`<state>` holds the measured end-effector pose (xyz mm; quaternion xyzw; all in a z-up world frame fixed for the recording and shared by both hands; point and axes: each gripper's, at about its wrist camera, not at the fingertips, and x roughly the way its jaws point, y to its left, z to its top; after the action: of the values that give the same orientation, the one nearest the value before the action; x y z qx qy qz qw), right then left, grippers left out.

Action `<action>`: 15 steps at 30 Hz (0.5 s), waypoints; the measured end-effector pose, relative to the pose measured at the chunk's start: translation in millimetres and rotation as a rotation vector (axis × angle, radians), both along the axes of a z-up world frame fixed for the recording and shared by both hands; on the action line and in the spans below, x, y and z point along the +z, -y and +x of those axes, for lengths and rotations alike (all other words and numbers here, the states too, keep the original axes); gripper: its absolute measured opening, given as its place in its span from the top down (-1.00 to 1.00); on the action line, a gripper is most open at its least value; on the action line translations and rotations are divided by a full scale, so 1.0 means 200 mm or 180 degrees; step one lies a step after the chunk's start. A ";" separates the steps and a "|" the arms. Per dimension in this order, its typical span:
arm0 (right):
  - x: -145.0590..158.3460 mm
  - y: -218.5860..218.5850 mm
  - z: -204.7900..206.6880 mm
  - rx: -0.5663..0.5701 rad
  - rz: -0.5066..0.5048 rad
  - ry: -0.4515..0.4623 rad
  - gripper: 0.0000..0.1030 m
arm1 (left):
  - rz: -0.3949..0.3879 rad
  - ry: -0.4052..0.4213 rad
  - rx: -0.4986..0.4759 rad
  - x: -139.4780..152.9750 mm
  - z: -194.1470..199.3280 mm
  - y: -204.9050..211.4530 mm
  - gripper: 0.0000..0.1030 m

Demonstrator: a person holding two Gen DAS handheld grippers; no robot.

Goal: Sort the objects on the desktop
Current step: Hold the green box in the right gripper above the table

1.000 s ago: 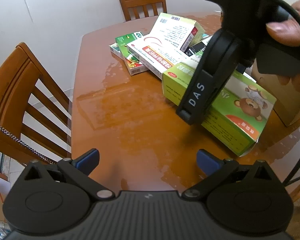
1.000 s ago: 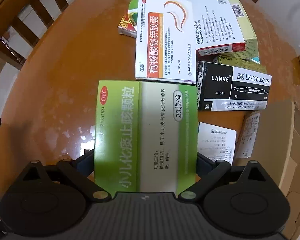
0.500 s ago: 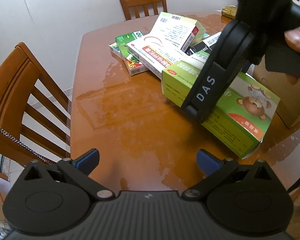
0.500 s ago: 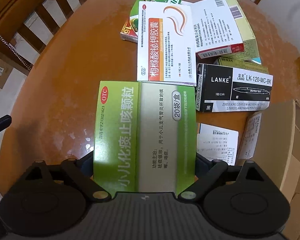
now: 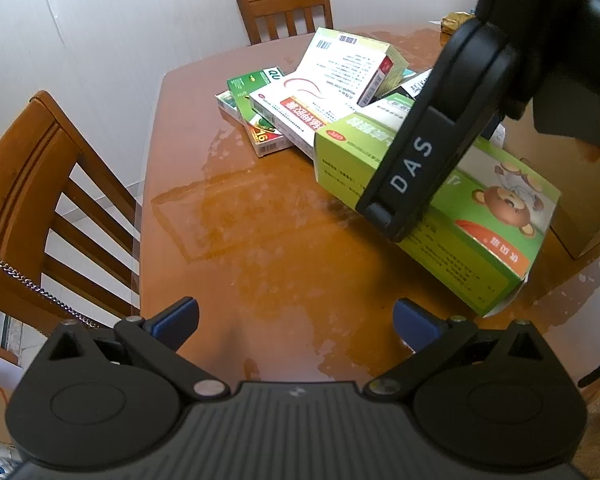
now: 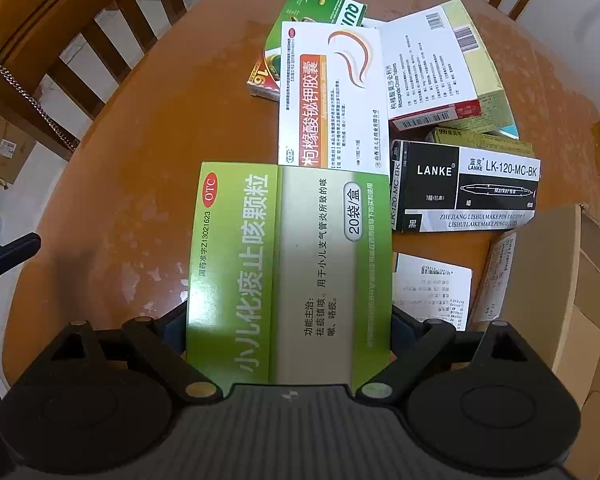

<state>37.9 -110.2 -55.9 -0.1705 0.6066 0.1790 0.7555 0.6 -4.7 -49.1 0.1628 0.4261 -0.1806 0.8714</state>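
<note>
The green medicine box [image 6: 290, 264] with the cartoon bear on its side is clamped between the fingers of the right gripper [image 6: 290, 320], which squeezes it from both long sides. In the left wrist view the box [image 5: 480, 216] hangs tilted above the table — low end toward the camera, clear of the wood.

Just past it sits the pile: a white box with an orange band [image 6: 332, 96] on top of a dark green box [image 6: 324, 10], a white and yellow box with barcodes [image 6: 440, 68] leaning on the heap, and a black LANKE marker box [image 6: 466, 186] beside them. A cardboard box [image 6: 548, 280] stands at the right edge, with paper slips [image 6: 432, 292] lying near it.

The left gripper [image 5: 296, 320] hovers over bare tabletop with its blue-tipped fingers spread wide, nothing between them.

The table [image 5: 240, 216] is glossy orange-brown wood, pretty scuffed — pale blotches and a rectangular mark in the finish. Wooden slat-back chairs [image 5: 48, 200] sit around it, one [image 5: 284, 4] against a plain white wall.
</note>
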 end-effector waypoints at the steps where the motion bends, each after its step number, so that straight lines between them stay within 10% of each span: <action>1: 0.01 0.00 0.00 -0.0002 0.0010 0.0008 -0.85 | 0.0005 0.0005 -0.0002 0.00 0.00 0.00 -0.99; 15: 0.12 0.05 -0.04 -0.0058 0.0209 0.0164 -0.85 | 0.0085 0.0089 -0.0074 0.05 -0.02 0.04 -0.99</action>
<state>30.4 -120.5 -31.2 -0.1447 0.5823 0.1875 0.7778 -3.1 -13.0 -38.5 0.1818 0.4143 -0.1827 0.8729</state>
